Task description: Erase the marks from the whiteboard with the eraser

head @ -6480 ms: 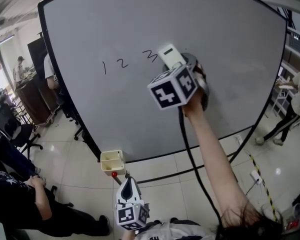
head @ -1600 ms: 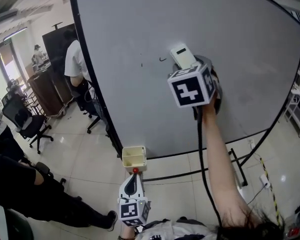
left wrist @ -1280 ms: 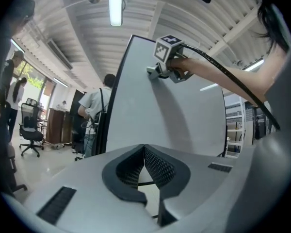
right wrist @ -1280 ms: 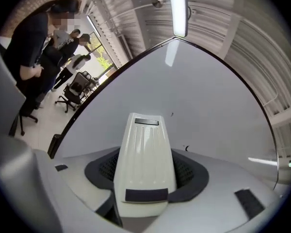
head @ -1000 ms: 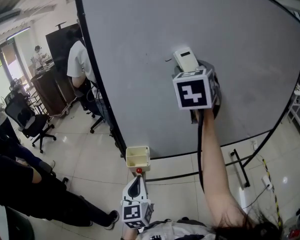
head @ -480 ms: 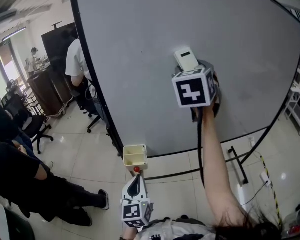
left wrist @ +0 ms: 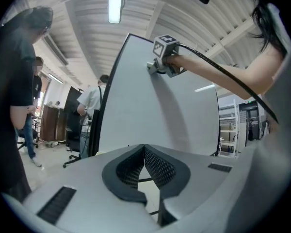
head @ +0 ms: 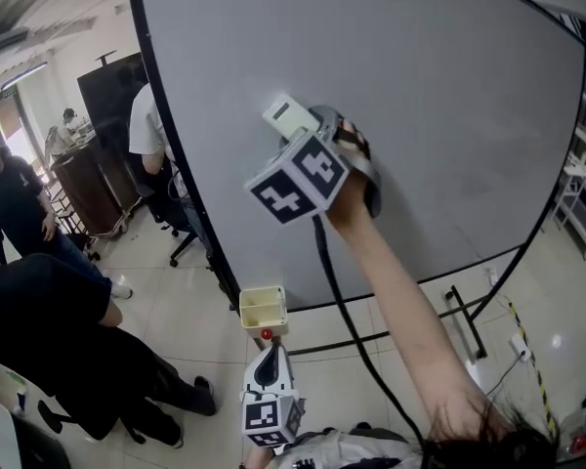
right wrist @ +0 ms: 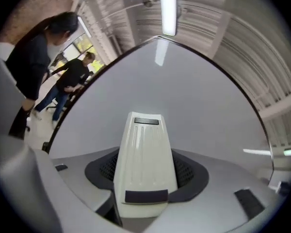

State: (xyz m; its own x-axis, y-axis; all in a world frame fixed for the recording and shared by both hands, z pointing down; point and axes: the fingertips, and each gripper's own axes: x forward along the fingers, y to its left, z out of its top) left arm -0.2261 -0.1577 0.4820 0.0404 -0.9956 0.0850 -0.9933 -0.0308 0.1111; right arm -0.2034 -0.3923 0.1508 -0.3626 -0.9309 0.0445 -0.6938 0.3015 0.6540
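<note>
Right arm raised and reaching forward, left gripper held low and shut.

The right arm stretches up and forward, bare from the shoulder to the hand, which wraps the handle of the right gripper; its marker cube faces the head camera, tilted. The right gripper's jaws are clamped on the two sides of a white eraser, which stands out past their tips. The left gripper hangs close to the body, pointing forward and up, with its jaw tips pressed together and nothing between them.
</note>
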